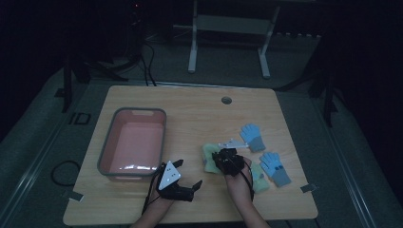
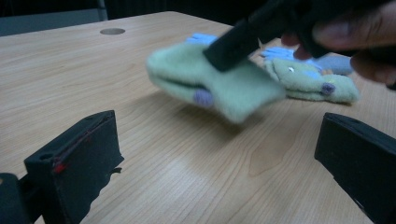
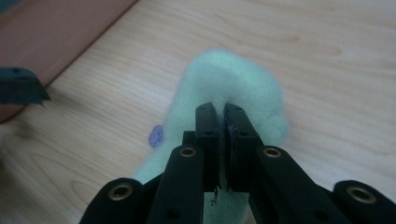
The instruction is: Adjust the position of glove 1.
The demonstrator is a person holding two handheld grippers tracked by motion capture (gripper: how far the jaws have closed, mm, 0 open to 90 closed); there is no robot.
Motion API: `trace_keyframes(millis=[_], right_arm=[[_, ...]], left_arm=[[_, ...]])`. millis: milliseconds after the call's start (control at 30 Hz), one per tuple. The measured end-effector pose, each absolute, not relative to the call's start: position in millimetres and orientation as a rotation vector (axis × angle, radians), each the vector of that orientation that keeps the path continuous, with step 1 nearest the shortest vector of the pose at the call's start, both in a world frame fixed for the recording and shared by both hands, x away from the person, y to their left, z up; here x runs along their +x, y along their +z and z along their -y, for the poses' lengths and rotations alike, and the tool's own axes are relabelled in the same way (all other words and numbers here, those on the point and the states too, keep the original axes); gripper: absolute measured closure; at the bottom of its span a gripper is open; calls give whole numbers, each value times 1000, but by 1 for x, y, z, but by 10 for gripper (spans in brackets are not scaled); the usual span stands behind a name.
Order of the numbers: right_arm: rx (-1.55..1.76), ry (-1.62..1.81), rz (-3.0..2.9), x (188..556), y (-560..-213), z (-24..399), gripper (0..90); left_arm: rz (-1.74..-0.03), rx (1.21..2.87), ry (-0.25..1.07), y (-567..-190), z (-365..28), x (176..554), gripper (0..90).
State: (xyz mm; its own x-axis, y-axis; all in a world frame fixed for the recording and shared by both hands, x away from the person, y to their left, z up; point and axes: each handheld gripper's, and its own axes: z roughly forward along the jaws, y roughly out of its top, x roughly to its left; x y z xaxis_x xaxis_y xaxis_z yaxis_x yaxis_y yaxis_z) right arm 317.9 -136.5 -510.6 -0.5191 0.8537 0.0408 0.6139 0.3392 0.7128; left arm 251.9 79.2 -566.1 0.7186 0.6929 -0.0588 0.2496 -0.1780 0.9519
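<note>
Right gripper view: right gripper (image 3: 223, 114) pinches green glove (image 3: 233, 88), lifted clear for carrying toward pink bin (image 1: 135, 142), far left; left gripper (image 1: 189, 175) spread, waiting near.

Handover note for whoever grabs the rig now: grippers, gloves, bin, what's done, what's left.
Right gripper: shut on a green glove, held off the table, right of the pink bin.
Left gripper: open, holding nothing, near the bin's front corner.
Second green glove and two blue gloves lie on the table.
Done: one glove picked; the bin looks bare.
Left, likely: drop it in, then the other three.
</note>
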Motion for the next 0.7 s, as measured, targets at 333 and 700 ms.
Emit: trace_keyframes(millis=[333,700], right_arm=[[1326,945,-2310,318,-536,129,854],[1263,946,-2332,320,-547,130,817]], left_arm=[[-745,1755,474,-566,-79,251,4],[-749,1753,469,-566,-79,252,4]])
